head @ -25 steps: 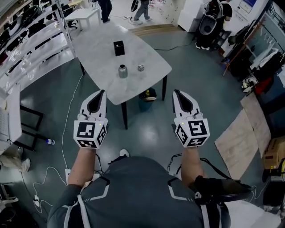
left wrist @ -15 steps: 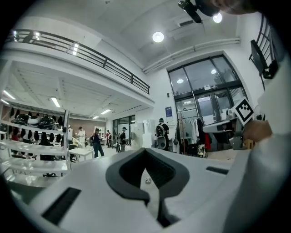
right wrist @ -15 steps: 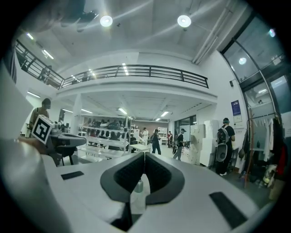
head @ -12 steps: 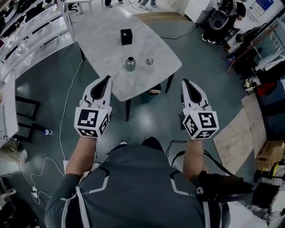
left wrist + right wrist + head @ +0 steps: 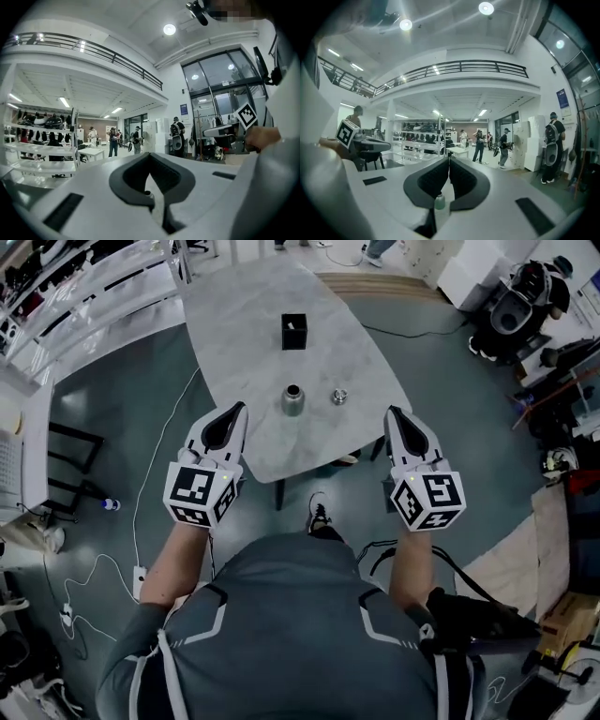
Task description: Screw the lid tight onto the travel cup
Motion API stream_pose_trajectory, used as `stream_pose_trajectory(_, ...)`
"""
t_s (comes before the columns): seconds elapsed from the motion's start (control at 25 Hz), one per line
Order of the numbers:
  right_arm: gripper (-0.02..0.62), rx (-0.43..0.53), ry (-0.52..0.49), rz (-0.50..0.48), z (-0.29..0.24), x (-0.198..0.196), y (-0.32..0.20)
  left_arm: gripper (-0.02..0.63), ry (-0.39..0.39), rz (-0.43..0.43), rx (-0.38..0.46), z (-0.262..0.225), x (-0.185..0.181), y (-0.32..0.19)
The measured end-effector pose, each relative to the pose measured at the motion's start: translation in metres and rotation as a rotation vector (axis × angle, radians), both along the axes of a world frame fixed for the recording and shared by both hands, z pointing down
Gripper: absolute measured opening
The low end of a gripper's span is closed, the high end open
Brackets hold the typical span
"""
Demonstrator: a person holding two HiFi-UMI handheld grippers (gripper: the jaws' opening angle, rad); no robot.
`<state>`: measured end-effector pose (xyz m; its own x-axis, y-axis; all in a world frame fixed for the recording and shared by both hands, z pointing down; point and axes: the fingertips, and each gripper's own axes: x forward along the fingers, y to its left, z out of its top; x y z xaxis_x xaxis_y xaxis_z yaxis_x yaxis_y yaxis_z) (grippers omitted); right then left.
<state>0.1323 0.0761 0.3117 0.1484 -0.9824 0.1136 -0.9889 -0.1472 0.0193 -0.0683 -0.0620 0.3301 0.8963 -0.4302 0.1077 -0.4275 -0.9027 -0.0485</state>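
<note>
Two grippers hang side by side short of the marble bench (image 5: 246,329), the left gripper (image 5: 235,412) and the right gripper (image 5: 395,414) each closed tight on nothing. Past the bench's near edge the open travel cup (image 5: 293,400) stands upright, its lid (image 5: 339,397) just beside it on the right, not touching, with a black box (image 5: 293,332) farther back. White shelving (image 5: 103,287) flanks the bench on the left, and a cable (image 5: 139,521) trails over the floor below.

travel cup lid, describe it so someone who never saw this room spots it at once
Start at the white marble-topped table. Toward its near end, closer to the person than the black square box, two metal things stand side by side. The small round silver lid is the right-hand one, low and flat, apart from the taller open steel travel cup.
</note>
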Motion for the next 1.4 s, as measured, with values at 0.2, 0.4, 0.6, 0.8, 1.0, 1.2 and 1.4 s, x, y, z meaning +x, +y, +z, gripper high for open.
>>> stream_pose_trajectory(0.2,0.028,-0.019,0.036,-0.096,0.002,0.059,-0.043,0.008,-0.046,-0.036,-0.007,0.011,0.051,-0.025)
stream_pose_trajectory(0.4,0.029,-0.056,0.033,-0.167,0.021,0.104,-0.080,0.008,-0.078,-0.072,-0.057,0.037,0.092,-0.045)
stream_pose_trajectory(0.6,0.032,-0.111,0.009,-0.235,0.056,0.132,-0.109,0.009,-0.130,-0.102,-0.086,0.070,0.117,-0.060)
stream_pose_trajectory(0.8,0.048,-0.186,-0.001,-0.259,0.096,0.144,-0.135,0.036,-0.167,-0.106,-0.125,0.115,0.126,-0.077)
stream_pose_trajectory(1.0,0.109,-0.307,-0.021,-0.260,0.145,0.143,-0.156,0.132,-0.245,-0.099,-0.172,0.171,0.123,-0.095)
stream_pose_trajectory(1.2,0.158,-0.459,-0.025,-0.273,0.205,0.143,-0.170,0.230,-0.323,-0.055,-0.236,0.234,0.131,-0.103)
stream_pose_trajectory(1.4,0.202,-0.582,-0.026,-0.303,0.262,0.154,-0.179,0.302,-0.371,-0.032,-0.281,0.278,0.151,-0.104)
